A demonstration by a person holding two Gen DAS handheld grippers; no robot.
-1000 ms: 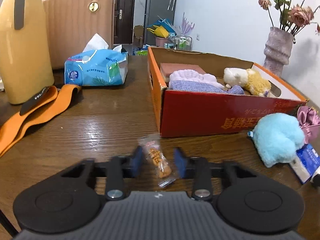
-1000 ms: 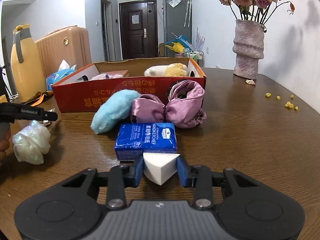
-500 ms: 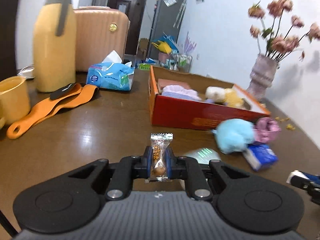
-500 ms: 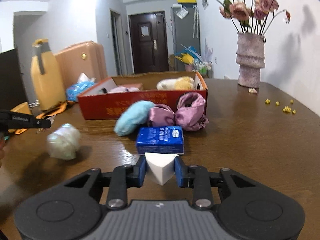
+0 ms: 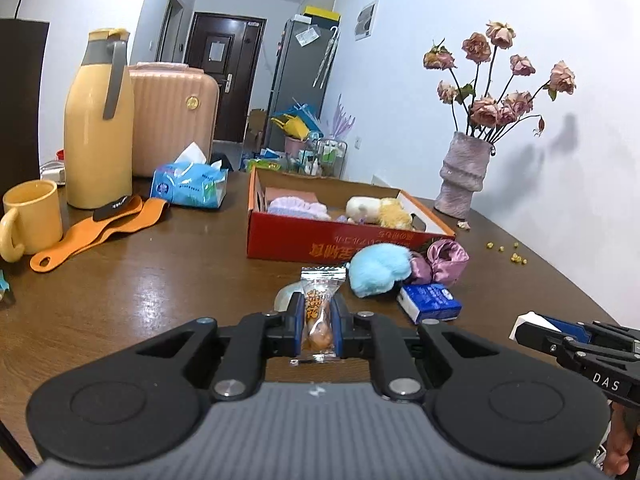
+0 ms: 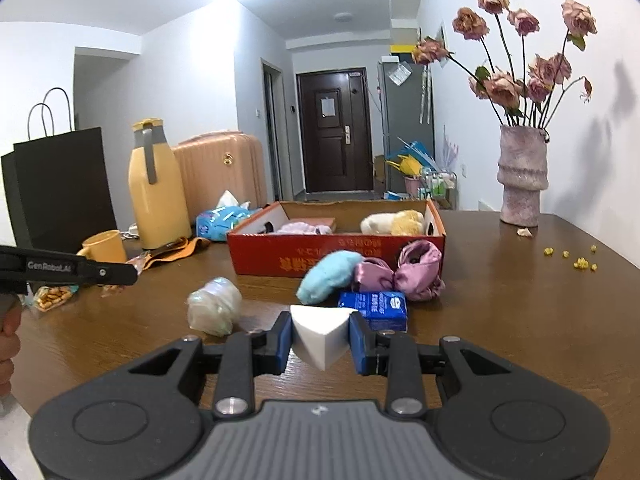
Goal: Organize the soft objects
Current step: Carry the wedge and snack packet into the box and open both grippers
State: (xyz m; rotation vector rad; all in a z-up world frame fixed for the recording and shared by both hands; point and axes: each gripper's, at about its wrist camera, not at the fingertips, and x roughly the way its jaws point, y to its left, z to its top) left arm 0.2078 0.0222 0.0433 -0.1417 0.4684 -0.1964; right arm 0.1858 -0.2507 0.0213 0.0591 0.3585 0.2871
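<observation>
Left gripper (image 5: 317, 325) clamped narrow on a clear-wrapped snack packet (image 5: 319, 312), packet upright between the blue pads and lifted clear of the wooden table (image 5: 152, 300). Right gripper (image 6: 320, 340) closed on a white wedge sponge (image 6: 319, 336), point of the wedge hanging down between the pads, also off the table surface; both pads press its sides. Red cardboard box (image 6: 336, 258) sits mid-table toward the far edge, open top; inside it a pale lilac cloth (image 5: 298, 208) at the left part and a white-and-yellow plush toy (image 6: 394, 222) at the right part. Against the box's near wall: blue fluffy pad (image 6: 330, 276) and a purple satin scrunchie (image 6: 404, 274), touching one another. Blue tissue packet (image 6: 374, 308) lies just in front of those two. Pearly crumpled ball (image 6: 214, 306) lies apart to the left of them, nearer the table's near edge. Toward the left edge: yellow mug (image 5: 32, 216), yellow jug (image 5: 98, 136), orange strap (image 5: 100, 228), soft tissue pack (image 5: 190, 188). Vase of dried roses (image 6: 520, 178) near the far right edge
</observation>
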